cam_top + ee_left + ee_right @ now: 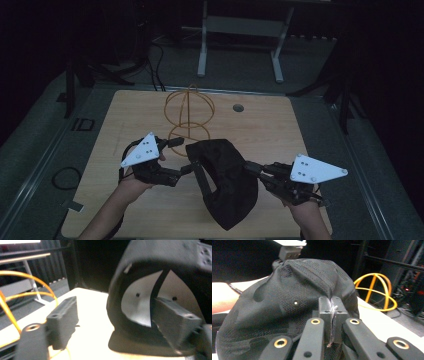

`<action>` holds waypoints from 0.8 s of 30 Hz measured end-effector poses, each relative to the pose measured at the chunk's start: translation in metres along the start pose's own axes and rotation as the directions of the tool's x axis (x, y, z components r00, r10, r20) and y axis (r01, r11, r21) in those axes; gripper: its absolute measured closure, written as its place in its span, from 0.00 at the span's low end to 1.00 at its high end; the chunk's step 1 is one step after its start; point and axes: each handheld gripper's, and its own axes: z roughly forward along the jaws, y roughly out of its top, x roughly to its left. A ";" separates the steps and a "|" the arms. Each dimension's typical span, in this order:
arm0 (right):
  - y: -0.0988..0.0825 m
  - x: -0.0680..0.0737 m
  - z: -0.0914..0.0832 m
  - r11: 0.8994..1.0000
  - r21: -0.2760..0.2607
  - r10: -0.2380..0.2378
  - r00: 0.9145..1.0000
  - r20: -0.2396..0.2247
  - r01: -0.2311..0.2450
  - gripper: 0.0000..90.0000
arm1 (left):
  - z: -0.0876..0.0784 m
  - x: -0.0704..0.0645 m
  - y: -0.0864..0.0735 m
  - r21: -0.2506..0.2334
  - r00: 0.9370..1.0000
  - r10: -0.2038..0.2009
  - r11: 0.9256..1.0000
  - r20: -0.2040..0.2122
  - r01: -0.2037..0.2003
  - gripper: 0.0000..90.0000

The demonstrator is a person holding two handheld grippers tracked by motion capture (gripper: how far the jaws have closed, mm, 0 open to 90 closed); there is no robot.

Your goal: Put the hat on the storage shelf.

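I have the black cap [227,182] just in front of the wire stand [189,114], right tongs [332,311] pinching its mesh, left tongs [110,322] spread around its edge, probably closing next.

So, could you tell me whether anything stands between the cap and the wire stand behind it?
Nothing visible does. The black cap is pinched by the right gripper, and bare tabletop lies between it and the orange wire stand. The left gripper is open beside the cap.
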 end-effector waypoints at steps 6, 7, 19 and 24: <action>0.002 -0.009 -0.002 1.000 -0.006 0.006 0.997 0.079 -0.006 0.99 | -0.005 0.005 -0.013 0.004 0.997 -0.033 0.999 -0.073 0.033 0.16; 0.002 -0.011 -0.003 1.000 -0.003 0.006 0.996 0.088 -0.006 0.99 | -0.008 0.006 -0.016 0.006 0.994 -0.037 0.999 -0.098 0.038 0.14; 0.012 -0.045 -0.001 0.999 -0.013 0.034 0.975 0.220 -0.032 0.99 | -0.028 0.011 -0.058 0.074 0.961 -0.049 0.995 -0.272 0.072 0.03; 0.023 -0.059 0.007 1.000 -0.011 0.025 0.963 0.268 -0.023 0.99 | -0.037 0.012 -0.079 0.085 0.950 -0.075 0.991 -0.303 0.105 0.03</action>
